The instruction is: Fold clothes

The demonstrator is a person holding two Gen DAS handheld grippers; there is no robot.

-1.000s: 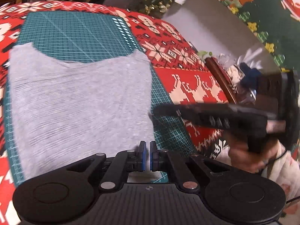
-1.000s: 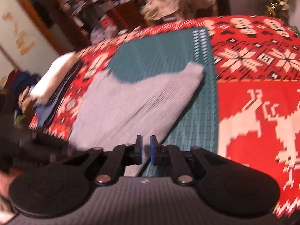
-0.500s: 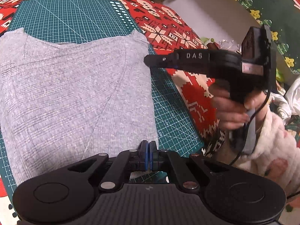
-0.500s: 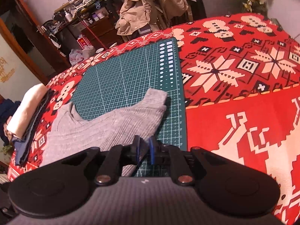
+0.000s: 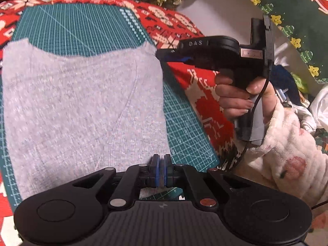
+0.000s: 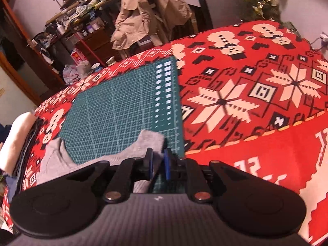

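Observation:
A grey knit garment (image 5: 82,102) lies flat on a green cutting mat (image 5: 82,26). My left gripper (image 5: 161,169) sits at the garment's near right corner, shut, with grey fabric showing between its pads. A hand (image 5: 235,94) holds my right gripper (image 5: 162,54), whose tips reach the garment's far right corner. In the right wrist view that grey corner (image 6: 151,141) lies just ahead of and partly between the fingers of the right gripper (image 6: 158,164). Its jaws stand narrowly apart and the pads do not press the fabric.
A red patterned cloth (image 6: 246,102) covers the table around the mat (image 6: 123,106). A stack of folded clothes (image 6: 14,135) lies at the table's left edge. Behind the table stand a beige coat (image 6: 147,10) and cluttered shelves (image 6: 71,20).
The right gripper has travelled from beside the garment's near right edge to its far right corner, and rolled upright. The left gripper has stayed at the near corner.

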